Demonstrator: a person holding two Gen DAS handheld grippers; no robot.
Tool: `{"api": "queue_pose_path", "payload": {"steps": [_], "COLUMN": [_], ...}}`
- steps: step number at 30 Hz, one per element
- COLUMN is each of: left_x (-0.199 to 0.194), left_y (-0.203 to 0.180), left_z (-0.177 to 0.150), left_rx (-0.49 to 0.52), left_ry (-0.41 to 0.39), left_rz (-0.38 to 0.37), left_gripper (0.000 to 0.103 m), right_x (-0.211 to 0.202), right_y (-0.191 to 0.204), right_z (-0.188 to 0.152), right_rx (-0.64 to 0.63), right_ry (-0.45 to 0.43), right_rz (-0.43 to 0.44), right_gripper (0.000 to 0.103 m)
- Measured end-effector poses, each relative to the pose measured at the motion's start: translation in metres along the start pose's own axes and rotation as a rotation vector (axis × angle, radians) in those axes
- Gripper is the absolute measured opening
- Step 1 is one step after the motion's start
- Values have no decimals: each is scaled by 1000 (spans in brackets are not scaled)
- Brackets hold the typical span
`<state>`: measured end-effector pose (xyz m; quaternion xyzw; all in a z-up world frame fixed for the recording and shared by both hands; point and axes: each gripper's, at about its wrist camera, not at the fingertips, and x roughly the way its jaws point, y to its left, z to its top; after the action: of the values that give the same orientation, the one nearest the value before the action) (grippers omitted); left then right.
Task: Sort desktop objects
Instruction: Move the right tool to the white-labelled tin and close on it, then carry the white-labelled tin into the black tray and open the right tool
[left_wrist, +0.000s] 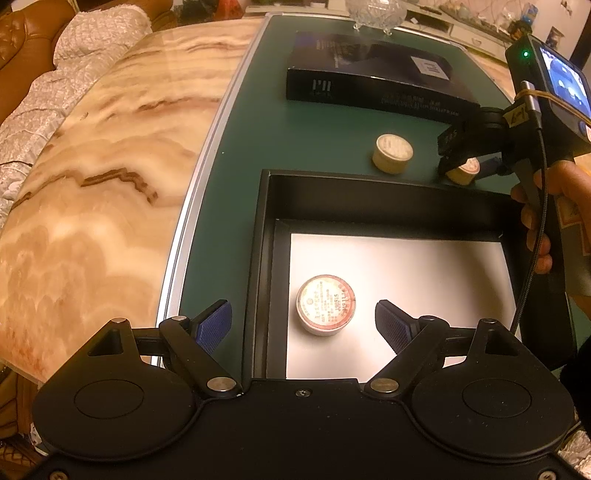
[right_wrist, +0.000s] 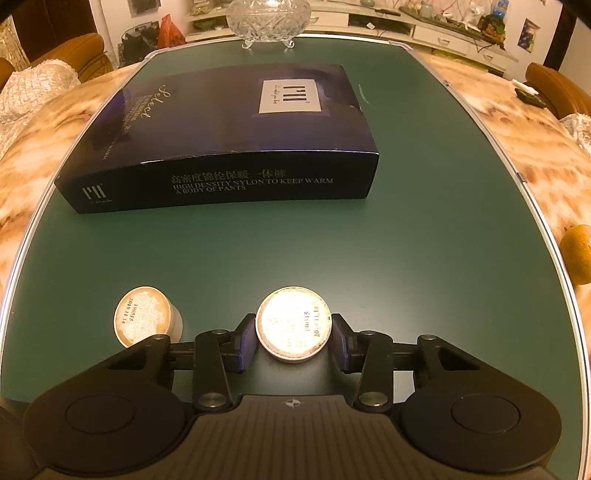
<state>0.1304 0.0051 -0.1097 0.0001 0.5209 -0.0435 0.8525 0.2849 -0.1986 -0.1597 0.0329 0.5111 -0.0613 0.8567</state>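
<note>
Right gripper (right_wrist: 293, 334) squeezes a small round cream tub (right_wrist: 293, 325); left gripper (left_wrist: 303, 325) hangs wide apart over the black tray (left_wrist: 384, 192).

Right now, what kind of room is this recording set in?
Most likely a home living or dining room: a marble-patterned table with a green mat, a brown leather sofa under a lace cover, and a cut-glass bowl before a cluttered white sideboard.
</note>
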Motion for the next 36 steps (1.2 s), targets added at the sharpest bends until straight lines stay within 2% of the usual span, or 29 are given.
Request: {"api": "queue_pose_path", "payload": {"steps": [12,24,31,36], "left_x": [-2,-16,-27,-34], "left_y": [0,2,2,1], "left_z": [-1,-7,-15,-21], "left_rx": [-3,-21,-30,-31], "left_ry": [-2,-11,-17,-19], "left_rz": [-4,-18,-33,-39], "left_gripper": [85,85,85,85], "right_x": [-13,-79,-111,-118], "right_y": [-2,-22,-36,-40], "right_z": [-5,-15,-46,-76], "right_rx": [-4,15,14,0], "right_ry": [-14,-34,-22,11], "right_rz": [3,100,134,135], "right_gripper": [45,45,45,45]}}
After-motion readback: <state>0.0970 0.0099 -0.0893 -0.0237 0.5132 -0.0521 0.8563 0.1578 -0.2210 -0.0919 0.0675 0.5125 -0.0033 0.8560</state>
